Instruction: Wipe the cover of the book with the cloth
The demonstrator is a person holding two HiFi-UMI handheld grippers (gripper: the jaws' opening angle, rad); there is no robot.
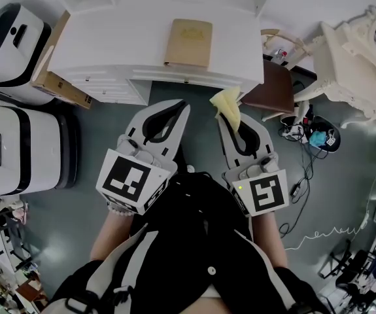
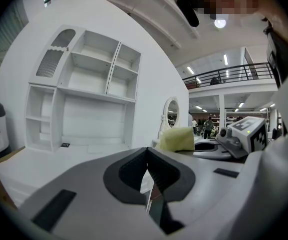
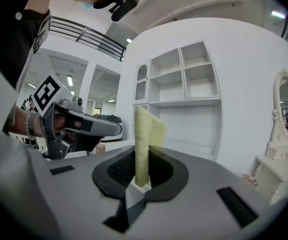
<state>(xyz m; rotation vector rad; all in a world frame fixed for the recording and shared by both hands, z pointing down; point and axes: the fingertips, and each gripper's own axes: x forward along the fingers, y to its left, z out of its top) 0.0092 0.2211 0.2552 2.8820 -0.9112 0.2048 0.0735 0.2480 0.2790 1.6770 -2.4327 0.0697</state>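
Observation:
A tan book (image 1: pixel 189 42) lies flat on the white desk (image 1: pixel 109 38), ahead of both grippers. My right gripper (image 1: pixel 223 114) is shut on a yellow cloth (image 1: pixel 227 105), which sticks up from its tips short of the desk's front edge. In the right gripper view the cloth (image 3: pixel 146 141) stands upright, clamped between the jaws of the right gripper (image 3: pixel 141 180). My left gripper (image 1: pixel 185 106) is shut with nothing in it, level with the right one. In the left gripper view the left gripper (image 2: pixel 147 156) has its jaws pressed together, with the cloth (image 2: pixel 178 139) off to the right.
The desk carries a white shelf unit (image 2: pixel 83 89) at its back. White machines (image 1: pixel 11 44) and a cardboard box (image 1: pixel 60 84) stand at the left. A brown seat (image 1: pixel 271 87), a white mirror table (image 1: pixel 354 64) and floor cables (image 1: pixel 305 136) are at the right.

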